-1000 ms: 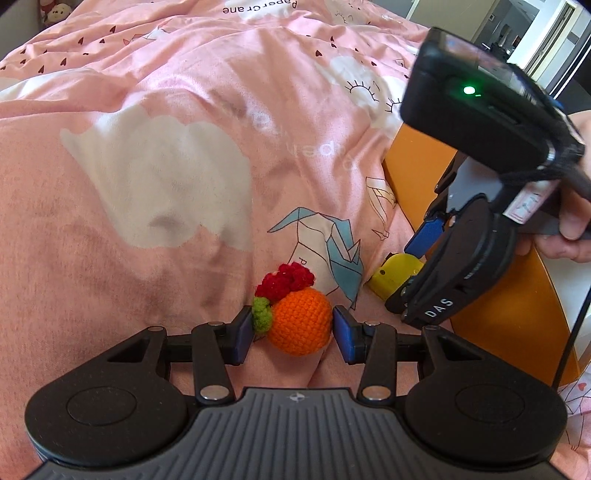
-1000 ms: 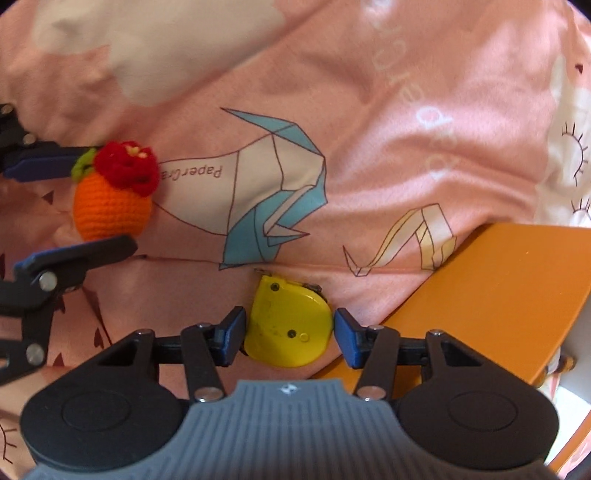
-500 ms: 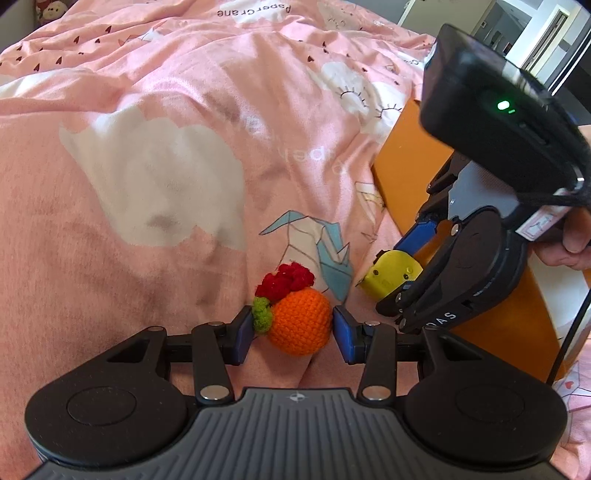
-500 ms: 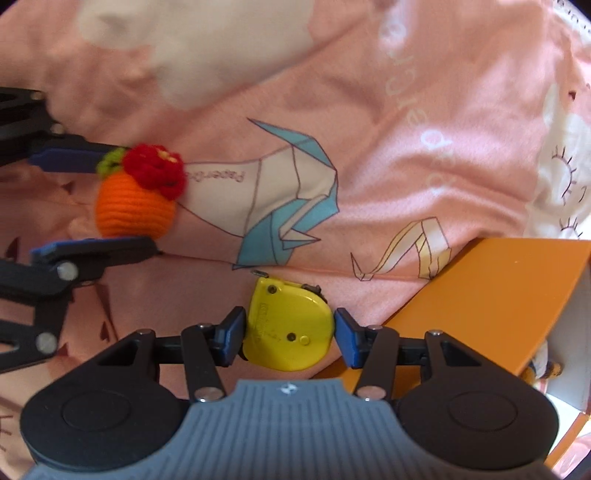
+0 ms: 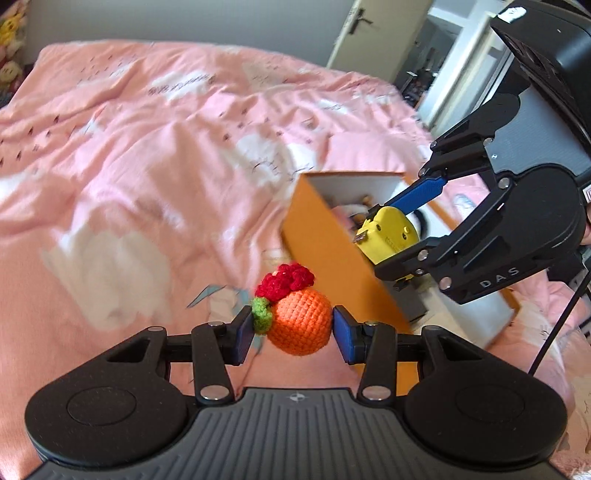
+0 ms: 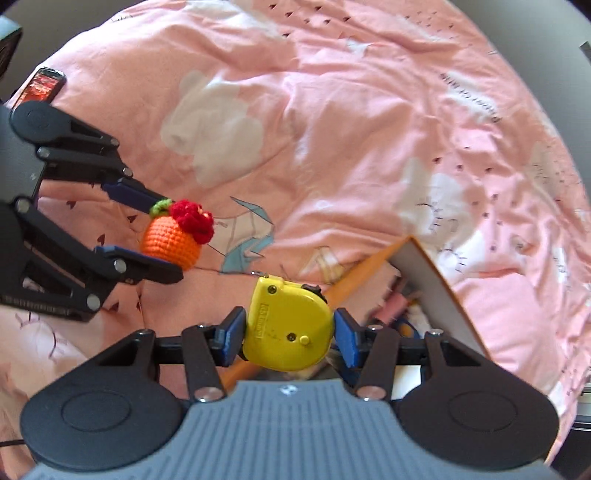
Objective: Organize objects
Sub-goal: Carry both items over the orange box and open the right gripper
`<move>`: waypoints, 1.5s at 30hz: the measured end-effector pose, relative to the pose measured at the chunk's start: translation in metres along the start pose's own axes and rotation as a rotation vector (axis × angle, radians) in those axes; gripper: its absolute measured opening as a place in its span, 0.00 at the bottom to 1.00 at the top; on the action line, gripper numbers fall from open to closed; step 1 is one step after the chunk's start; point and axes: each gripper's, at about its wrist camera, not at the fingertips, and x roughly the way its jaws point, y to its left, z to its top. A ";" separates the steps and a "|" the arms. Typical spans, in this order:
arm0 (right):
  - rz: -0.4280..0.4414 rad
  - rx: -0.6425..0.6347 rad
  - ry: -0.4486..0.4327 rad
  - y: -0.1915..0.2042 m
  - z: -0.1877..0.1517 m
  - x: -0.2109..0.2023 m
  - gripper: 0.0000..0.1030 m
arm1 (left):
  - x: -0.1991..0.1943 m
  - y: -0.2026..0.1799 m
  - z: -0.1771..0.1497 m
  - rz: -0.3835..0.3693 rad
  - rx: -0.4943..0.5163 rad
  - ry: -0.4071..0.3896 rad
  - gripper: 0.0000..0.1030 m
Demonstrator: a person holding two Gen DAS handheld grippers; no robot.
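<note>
My left claw [image 5: 293, 330] is clamped on the crochet orange [image 5: 298, 320], off the bed [image 5: 147, 166]. My right claw [image 6: 288, 332] is clamped on the yellow tape [image 6: 290, 328], above the box [image 5: 325, 258] at my 2 o'clock. Box part filled; both drops left.

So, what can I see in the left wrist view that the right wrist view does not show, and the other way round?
Only the left wrist view shows the door behind the bed, the plush toys in the far corner and the right gripper's black housing.

Only the right wrist view shows a phone lying on the bedding.

Both show the pink duvet, the open orange box, the left gripper shut on the crocheted orange, and the right gripper shut on the yellow tape measure.
</note>
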 end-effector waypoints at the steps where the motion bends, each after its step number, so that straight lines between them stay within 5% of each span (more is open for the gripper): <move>1: -0.015 -0.002 -0.006 -0.003 -0.008 -0.006 0.52 | 0.000 -0.007 0.003 -0.012 0.020 -0.004 0.50; 6: -0.058 0.005 0.032 -0.017 -0.052 -0.022 0.52 | 0.008 -0.050 0.022 -0.080 0.126 -0.008 0.50; 12: -0.060 0.039 0.149 -0.037 -0.109 0.006 0.52 | 0.044 -0.096 0.029 -0.141 0.253 0.047 0.50; 19: -0.048 -0.265 0.186 -0.039 -0.148 0.050 0.52 | 0.099 -0.119 0.033 -0.153 0.338 0.163 0.50; 27: 0.053 -0.470 0.218 -0.047 -0.153 0.089 0.52 | 0.136 -0.129 0.038 -0.158 0.365 0.230 0.50; 32: 0.031 -0.606 0.199 -0.039 -0.158 0.101 0.53 | 0.150 -0.132 0.037 -0.159 0.378 0.259 0.50; 45: -0.012 -0.609 0.172 -0.048 -0.154 0.096 0.57 | 0.156 -0.129 0.037 -0.158 0.370 0.281 0.50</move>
